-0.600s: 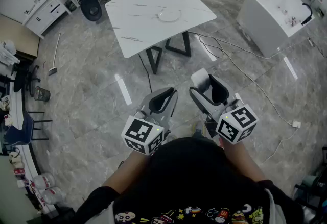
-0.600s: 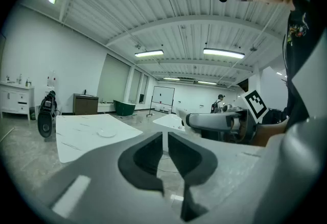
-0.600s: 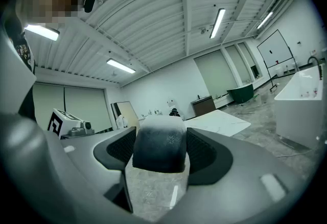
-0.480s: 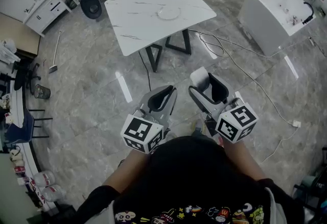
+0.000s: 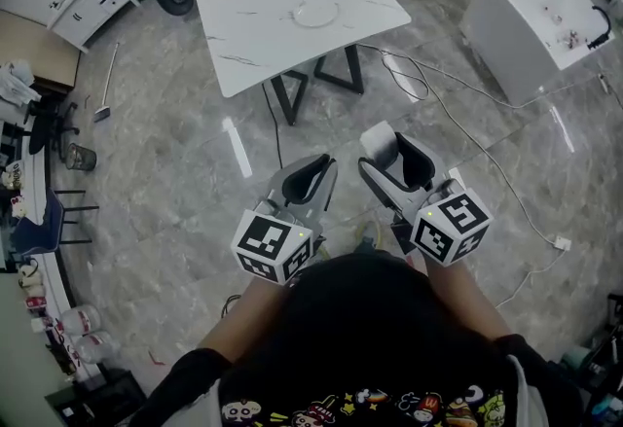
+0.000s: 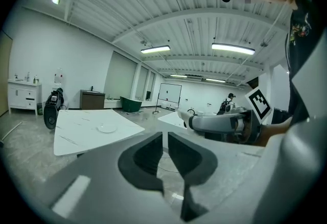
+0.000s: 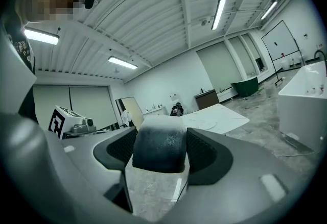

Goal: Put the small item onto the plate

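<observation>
Head view looks steeply down on a person standing on a grey tiled floor (image 5: 175,172), with 2 grippers held side by side at the centre of the frame. The right gripper (image 5: 397,151) is clamped on the small item (image 5: 379,142), a pale block with a darker lower part; the right gripper view shows it filling the gap, both pads pressed against its sides. The left gripper (image 5: 312,167) holds nothing, and in the left gripper view its jaws are drawn together with only a thin slit between them. Well apart from both, at the upper middle of the frame, stands a white marble-patterned table (image 5: 253,7) with the plate (image 5: 318,15) lying bare near its centre. A white tub (image 5: 531,17) sits at the upper right, and a cable (image 5: 458,124) trails across the floor between the tub and the table.
</observation>
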`<state>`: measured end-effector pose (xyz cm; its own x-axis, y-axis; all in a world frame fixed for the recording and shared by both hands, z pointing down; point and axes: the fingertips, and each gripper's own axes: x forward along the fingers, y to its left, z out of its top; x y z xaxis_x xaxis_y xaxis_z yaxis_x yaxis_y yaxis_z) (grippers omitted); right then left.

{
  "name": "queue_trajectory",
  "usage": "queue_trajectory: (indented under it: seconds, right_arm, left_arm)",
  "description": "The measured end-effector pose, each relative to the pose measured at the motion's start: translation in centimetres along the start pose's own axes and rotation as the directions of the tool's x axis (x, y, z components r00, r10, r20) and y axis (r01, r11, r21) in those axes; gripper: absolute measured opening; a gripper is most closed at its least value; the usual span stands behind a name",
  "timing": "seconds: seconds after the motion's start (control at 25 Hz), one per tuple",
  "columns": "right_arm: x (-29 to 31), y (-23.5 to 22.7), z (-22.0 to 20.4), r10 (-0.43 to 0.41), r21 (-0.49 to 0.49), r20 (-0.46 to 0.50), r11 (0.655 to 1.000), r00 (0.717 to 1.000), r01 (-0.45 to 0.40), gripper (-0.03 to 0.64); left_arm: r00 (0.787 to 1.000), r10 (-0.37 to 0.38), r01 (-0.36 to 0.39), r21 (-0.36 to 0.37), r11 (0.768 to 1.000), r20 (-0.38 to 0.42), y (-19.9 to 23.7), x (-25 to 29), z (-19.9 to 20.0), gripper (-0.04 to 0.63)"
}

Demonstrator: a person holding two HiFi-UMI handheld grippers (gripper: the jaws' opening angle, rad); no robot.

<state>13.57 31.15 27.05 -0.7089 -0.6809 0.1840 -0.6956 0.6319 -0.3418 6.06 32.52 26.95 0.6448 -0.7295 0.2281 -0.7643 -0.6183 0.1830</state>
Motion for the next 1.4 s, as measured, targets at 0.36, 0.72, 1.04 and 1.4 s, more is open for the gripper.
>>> queue_trajectory:
  seconds: [0.36,0.72,1.04,1.4]
  right_arm:
    - [1.0,-3.5,-0.3,0.087,-0.037,-0.036,0.995,0.996,-0.089,0.336]
    - [3.0,-5.3,0.2,0.081,-0.014,-0.057,0.997,0.995,-0.082,0.336]
    - [9.3,-8.8,1.3,0.029,-0.015,-0.103,0.999,0.994,-0.031,0.336]
    - [19.5,-12.6,2.7,-0.018,0.021,-0.141,1.000,0.990,0.021,0.336]
  left_arm:
    - [0.998,0.058,-0.059,-0.029,0.998,-0.027,-0.7,3.1,-2.0,0.031]
    - [0.997,0.072,-0.072,-0.037,0.997,-0.005,2.5,5.3,-0.6,0.031]
    - [0.999,0.024,-0.026,-0.063,0.998,-0.030,8.4,10.1,0.4,0.031]
    - [0.997,-0.013,0.005,-0.102,0.995,-0.079,18.7,15.2,1.5,0.031]
